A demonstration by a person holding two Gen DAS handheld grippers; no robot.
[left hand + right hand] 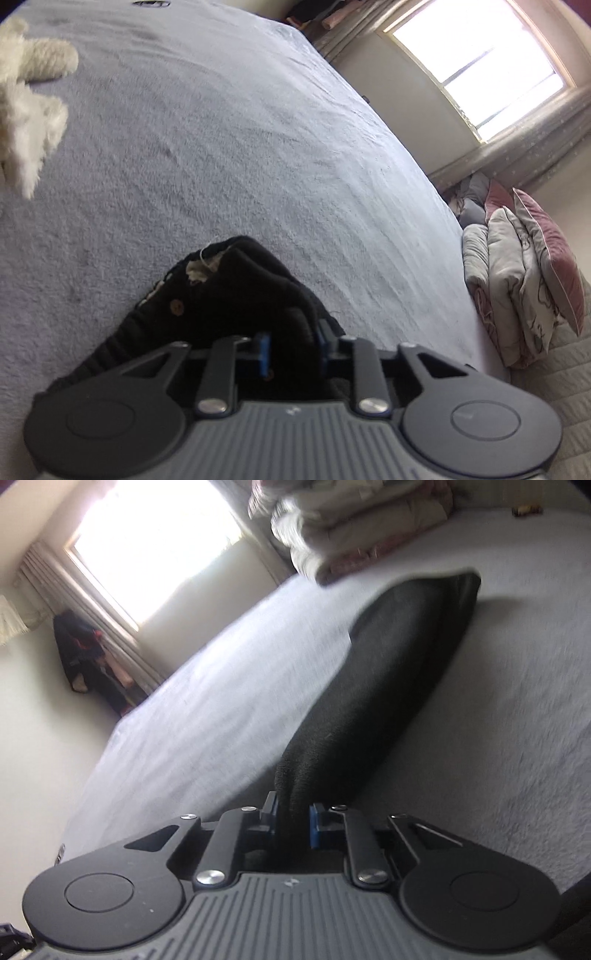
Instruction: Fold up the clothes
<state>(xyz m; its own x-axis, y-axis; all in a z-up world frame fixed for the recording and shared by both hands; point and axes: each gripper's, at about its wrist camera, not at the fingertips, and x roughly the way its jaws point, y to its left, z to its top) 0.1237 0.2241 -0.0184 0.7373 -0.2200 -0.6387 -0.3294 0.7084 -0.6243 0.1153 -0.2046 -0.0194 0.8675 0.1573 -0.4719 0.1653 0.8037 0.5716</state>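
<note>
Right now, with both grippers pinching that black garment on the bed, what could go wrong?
The left gripper clamps a thick bunch of the black cardigan, so layers may slip free. The right gripper pinches only a narrow stretch of it, which could pull out. Dragging might rumple the bedsheet.

No readable text — no labels, brands or numbers.
</note>
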